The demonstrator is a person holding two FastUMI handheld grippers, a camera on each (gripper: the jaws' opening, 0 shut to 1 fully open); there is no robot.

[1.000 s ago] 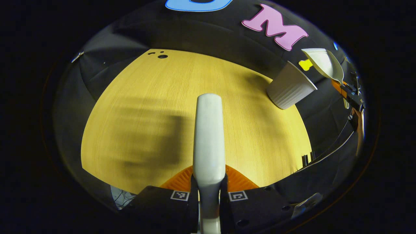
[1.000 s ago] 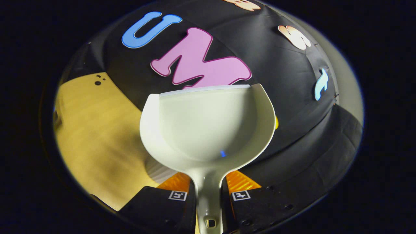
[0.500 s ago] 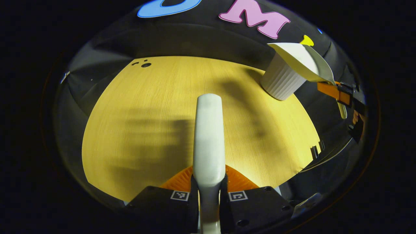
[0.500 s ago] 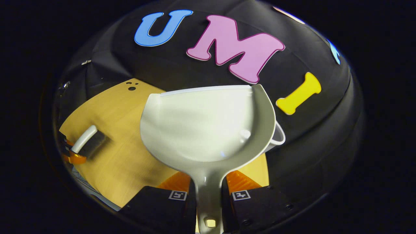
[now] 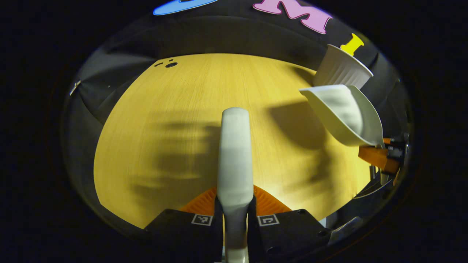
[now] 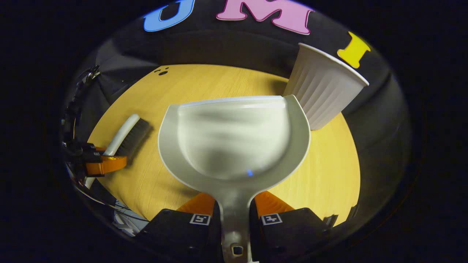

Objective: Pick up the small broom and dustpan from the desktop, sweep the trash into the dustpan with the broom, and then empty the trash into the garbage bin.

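Observation:
My left gripper [image 5: 235, 210] is shut on the handle of the small white broom [image 5: 234, 153], which points forward over the wooden desktop [image 5: 175, 120]. My right gripper [image 6: 236, 212] is shut on the handle of the white dustpan [image 6: 234, 140], whose pan looks bare and is held level above the desktop [image 6: 329, 171]. From the right gripper view the broom [image 6: 126, 135], with dark bristles, lies low at the left in the left gripper [image 6: 104, 164]. From the left gripper view the dustpan [image 5: 342, 113] hangs at the right, in front of the white ribbed garbage bin [image 5: 342, 69]. The bin [image 6: 321, 89] stands upright just beyond the dustpan's right rim.
The desktop has small dark holes [image 5: 170, 64] near its far left corner. Black cloth walls close in the back and sides. The desktop's right edge [image 6: 356, 175] and near edge lie close to both grippers.
The right gripper has swung the dustpan down and back from over the bin to a level pose above the desktop. The left gripper and broom have barely moved.

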